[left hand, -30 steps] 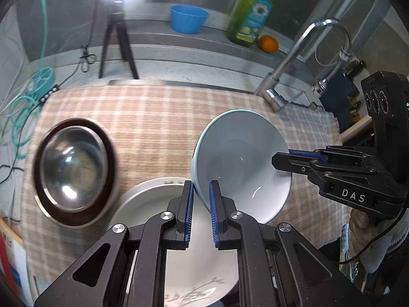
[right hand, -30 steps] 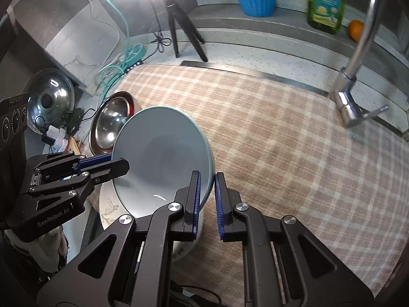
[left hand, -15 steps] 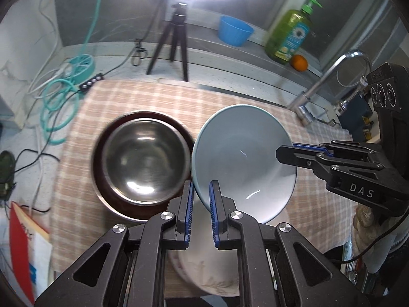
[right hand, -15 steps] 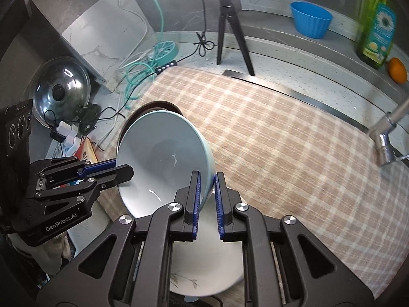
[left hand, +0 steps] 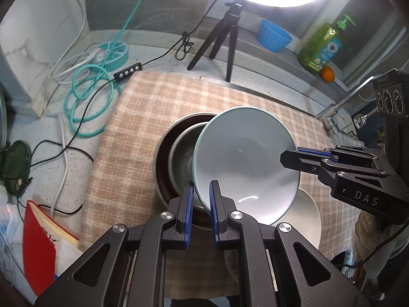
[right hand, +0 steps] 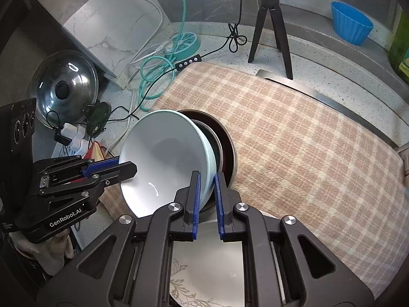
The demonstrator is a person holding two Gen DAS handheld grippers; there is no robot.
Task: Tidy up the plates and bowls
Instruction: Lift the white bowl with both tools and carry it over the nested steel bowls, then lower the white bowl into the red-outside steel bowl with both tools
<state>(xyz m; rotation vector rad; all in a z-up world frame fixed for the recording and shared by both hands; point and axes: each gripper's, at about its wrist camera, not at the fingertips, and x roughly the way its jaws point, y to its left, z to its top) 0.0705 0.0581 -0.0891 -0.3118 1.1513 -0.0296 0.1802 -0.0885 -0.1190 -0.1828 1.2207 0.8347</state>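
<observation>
A pale blue-grey bowl [left hand: 245, 161] [right hand: 163, 158] hangs tilted in the air, gripped on opposite sides of its rim. My left gripper [left hand: 200, 194] [right hand: 127, 166] is shut on one side, my right gripper [right hand: 206, 192] [left hand: 288, 153] on the other. Just under and behind the bowl sits a steel bowl [left hand: 182, 151] [right hand: 213, 138] nested in a dark brown bowl [left hand: 163, 153] [right hand: 227, 138] on the checked cloth [left hand: 143, 117]. A white plate with a leaf pattern [left hand: 306, 217] [right hand: 204, 268] lies near the front edge, partly hidden by the held bowl and the fingers.
A black tripod [left hand: 225, 33] stands behind the cloth under a ring light. Teal and black cables [left hand: 92, 97] coil at the left. A blue cup [left hand: 274, 35], a green soap bottle [left hand: 322, 48], an orange and a tap [left hand: 340, 107] stand at the back right. A pot lid [right hand: 66, 87] leans left.
Both grippers have carried the pale bowl leftward across the cloth, from over the white plate to over the steel bowl. Both stayed shut on its rim.
</observation>
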